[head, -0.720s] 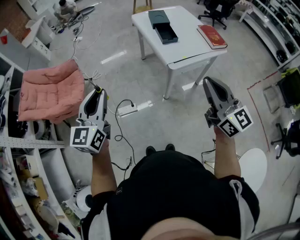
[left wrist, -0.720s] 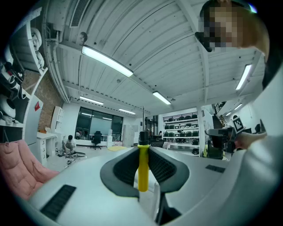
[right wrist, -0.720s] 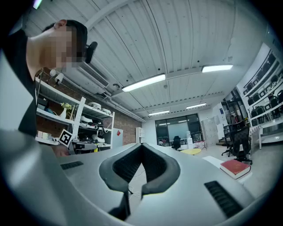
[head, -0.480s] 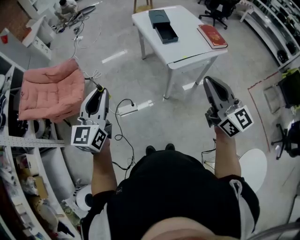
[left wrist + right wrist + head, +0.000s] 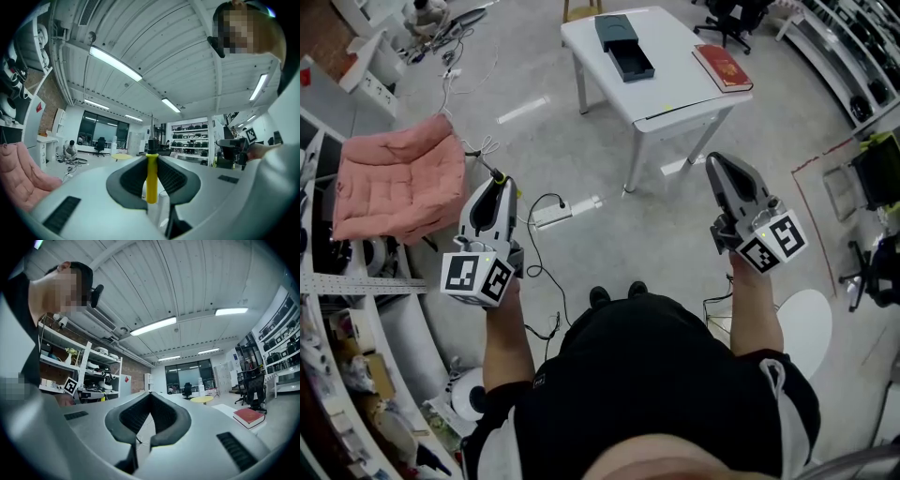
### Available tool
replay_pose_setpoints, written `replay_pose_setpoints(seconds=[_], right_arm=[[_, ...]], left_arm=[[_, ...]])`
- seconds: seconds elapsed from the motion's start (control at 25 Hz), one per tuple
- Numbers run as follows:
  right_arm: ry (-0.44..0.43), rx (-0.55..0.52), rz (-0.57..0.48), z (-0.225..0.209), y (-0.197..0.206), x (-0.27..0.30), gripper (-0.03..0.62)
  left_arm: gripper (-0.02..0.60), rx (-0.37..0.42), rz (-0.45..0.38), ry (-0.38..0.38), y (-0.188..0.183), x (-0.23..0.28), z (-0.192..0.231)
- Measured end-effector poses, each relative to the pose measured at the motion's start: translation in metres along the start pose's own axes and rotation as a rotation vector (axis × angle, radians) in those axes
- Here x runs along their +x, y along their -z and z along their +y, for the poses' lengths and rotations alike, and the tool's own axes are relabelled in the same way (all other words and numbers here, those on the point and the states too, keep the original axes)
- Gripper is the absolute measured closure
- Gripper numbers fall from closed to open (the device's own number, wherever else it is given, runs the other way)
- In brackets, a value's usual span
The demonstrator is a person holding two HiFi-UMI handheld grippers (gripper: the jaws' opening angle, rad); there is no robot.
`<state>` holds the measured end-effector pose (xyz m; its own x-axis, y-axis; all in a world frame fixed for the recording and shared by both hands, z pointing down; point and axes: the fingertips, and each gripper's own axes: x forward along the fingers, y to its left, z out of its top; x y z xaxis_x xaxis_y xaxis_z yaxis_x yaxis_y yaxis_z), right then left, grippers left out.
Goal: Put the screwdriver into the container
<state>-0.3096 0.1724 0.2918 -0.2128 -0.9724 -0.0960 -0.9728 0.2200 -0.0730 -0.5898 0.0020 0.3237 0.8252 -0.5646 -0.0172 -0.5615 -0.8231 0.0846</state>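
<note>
In the left gripper view a yellow-handled screwdriver [image 5: 151, 178] stands upright between the jaws, its metal shaft pointing away from the camera. My left gripper [image 5: 151, 158] is shut on it. Seen from the head view, that gripper [image 5: 495, 184] is held over the floor at the left, with the screwdriver's tip [image 5: 497, 173] poking out ahead. My right gripper [image 5: 713, 162] is held out at the right, jaws shut on nothing [image 5: 150, 394]. The dark container [image 5: 635, 67] lies open on the white table [image 5: 675, 94], far ahead of both grippers.
A red book [image 5: 722, 67] lies on the table's right side [image 5: 250, 417]. On the floor are a pink cushion [image 5: 394, 183] at the left, a power strip with cables [image 5: 548, 216] and a white round base [image 5: 806, 323]. Shelves [image 5: 337, 309] line the left wall.
The head view has shifted slightly: the table and the cushion sit a little higher in the frame. Both grippers hold the same pose, the left still shut on the screwdriver.
</note>
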Motion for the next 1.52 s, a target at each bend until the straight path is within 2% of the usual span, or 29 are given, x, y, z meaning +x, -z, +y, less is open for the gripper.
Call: replay_pose_setpoints(seconds=[0.16, 0.44, 0.68, 1.16, 1.52], right_arm=[[0.027, 0.004, 0.023, 0.003, 0.005, -0.015, 0.563], [0.065, 0.046, 0.017, -0.03, 0.004, -0.035, 0.563], [0.048, 0.068, 0.01, -0.09, 0.001, -0.053, 0.563], [0.038, 0.117, -0.022, -0.237, -0.01, -0.118, 0.563], [0.049, 0.141, -0.043, -0.301, -0.015, -0.158, 0.563]], left_arm=[[0.508, -0.022, 0.003, 0.043, 0.011, 0.004, -0.005], [0.508, -0.054, 0.04, 0.072, 0.024, 0.034, -0.026], [0.508, -0.055, 0.037, 0.082, 0.023, 0.086, -0.073], [0.508, -0.044, 0.053, 0.101, 0.022, 0.201, -0.191], [0.508, -0.055, 0.071, 0.106, 0.032, 0.247, -0.241]])
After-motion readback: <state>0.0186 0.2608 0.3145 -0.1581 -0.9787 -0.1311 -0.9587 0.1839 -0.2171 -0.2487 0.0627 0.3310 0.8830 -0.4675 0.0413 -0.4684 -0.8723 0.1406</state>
